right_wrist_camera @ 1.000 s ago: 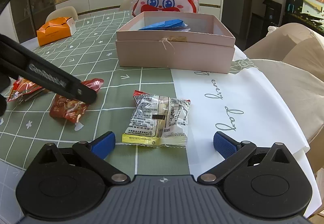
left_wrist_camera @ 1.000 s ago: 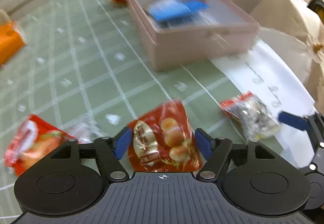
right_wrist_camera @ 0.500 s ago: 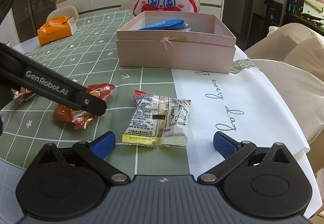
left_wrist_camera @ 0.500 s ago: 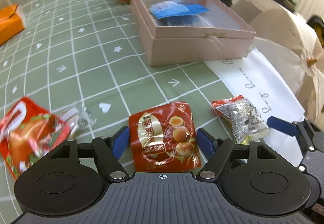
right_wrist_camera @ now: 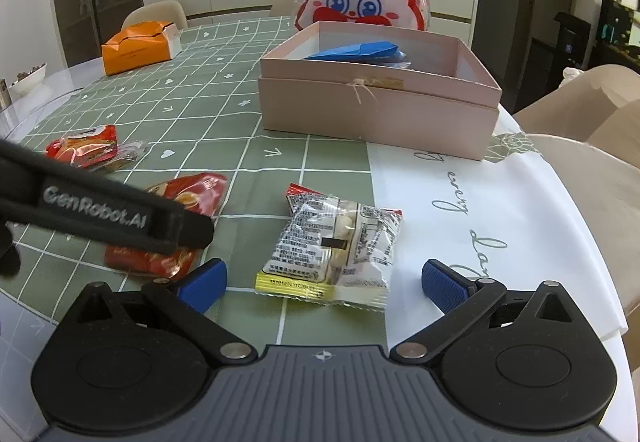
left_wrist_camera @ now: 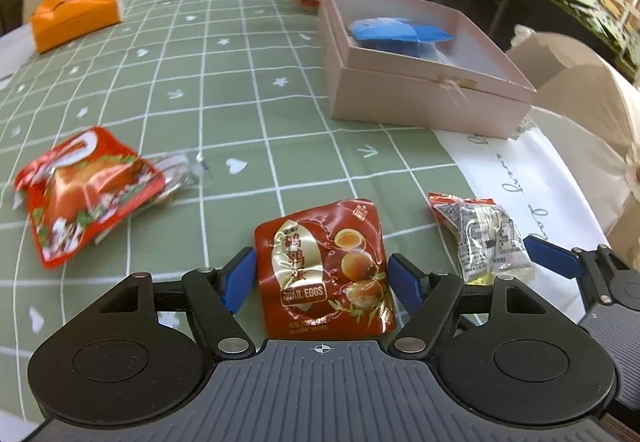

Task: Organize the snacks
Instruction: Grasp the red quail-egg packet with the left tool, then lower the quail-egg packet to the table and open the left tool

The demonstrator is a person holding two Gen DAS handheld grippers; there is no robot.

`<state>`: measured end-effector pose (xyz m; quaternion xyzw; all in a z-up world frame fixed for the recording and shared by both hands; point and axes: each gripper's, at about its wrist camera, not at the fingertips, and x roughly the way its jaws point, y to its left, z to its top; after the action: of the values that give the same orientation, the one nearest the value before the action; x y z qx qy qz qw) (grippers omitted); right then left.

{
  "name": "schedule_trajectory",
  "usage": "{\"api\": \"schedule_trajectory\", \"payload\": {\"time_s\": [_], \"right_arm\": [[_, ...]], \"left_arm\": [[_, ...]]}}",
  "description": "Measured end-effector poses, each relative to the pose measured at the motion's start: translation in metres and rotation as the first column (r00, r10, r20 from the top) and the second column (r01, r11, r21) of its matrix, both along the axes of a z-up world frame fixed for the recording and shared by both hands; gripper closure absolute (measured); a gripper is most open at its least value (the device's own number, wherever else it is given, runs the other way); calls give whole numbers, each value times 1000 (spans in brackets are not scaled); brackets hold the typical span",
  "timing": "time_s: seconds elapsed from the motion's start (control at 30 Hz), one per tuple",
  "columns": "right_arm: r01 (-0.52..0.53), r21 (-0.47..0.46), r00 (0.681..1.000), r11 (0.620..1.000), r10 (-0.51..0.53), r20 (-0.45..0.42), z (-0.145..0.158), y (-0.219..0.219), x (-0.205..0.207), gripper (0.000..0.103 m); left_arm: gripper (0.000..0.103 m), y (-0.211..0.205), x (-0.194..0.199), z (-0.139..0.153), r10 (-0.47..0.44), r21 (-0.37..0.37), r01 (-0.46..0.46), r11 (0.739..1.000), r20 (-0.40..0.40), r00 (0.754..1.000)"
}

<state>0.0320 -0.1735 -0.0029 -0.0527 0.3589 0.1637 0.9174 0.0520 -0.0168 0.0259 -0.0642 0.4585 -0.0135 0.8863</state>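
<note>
The left gripper (left_wrist_camera: 322, 278) has its jaws released, straddling the quail egg packet (left_wrist_camera: 326, 266) flat on the worktop (left_wrist_camera: 240, 90), and they have just been closing slightly around it, pads not yet pressing. The right gripper (right_wrist_camera: 322, 282) hangs with jaws released, the clear nut packet (right_wrist_camera: 336, 246) lying just ahead of its tips. Open green cloth leads to the pink box (right_wrist_camera: 380, 110) beyond; a red packet (left_wrist_camera: 84, 190) lies leftward. Since the earlier frame the left gripper has slid toward the nut packet.

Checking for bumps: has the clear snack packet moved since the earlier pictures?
No. In the right wrist view the clear snack packet stays on the same white grid line, before the pink box.
</note>
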Motion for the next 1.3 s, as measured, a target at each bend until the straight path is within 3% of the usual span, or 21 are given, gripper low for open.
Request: {"api": "schedule_trajectory", "payload": {"time_s": [0.13,0.37,0.5,0.63,0.83,1.03,1.07,1.1,1.3], "right_arm": [[-3,0,1000,1000,3,0,0,1,1,0],[-8,3,1000,1000,8,-2,0,-1,1,0],[-10,3,1000,1000,10,-2,0,0,1,0],[-11,2,1000,1000,11,-2,0,0,1,0],[-31,-2,1000,1000,31,-6,0,-4,-2,0],[-31,-10,999,999,30,-20,1,-4,-3,0],[-26,-13,999,1000,25,-30,1,-3,-4,0],[-22,-19,999,1000,21,-45,3,-3,-4,0],[-95,-41,990,995,90,-106,7,-1,-2,0]], "left_arm": [[25,-2,-6,-1,-54,32,54,998,13,998],[25,3,-9,-2,-95,14,95,995,42,995],[25,5,-12,-4,-64,-10,65,998,70,995],[25,-1,-14,-5,-80,24,78,997,79,994],[29,8,-15,-4,-48,-23,50,998,96,994],[49,30,-16,1,21,-122,-12,992,75,997],[55,33,-17,2,21,-125,-11,992,79,997],[68,36,-19,2,31,-130,-21,991,77,997],[71,47,-33,-2,42,-169,-28,985,84,996]]}}
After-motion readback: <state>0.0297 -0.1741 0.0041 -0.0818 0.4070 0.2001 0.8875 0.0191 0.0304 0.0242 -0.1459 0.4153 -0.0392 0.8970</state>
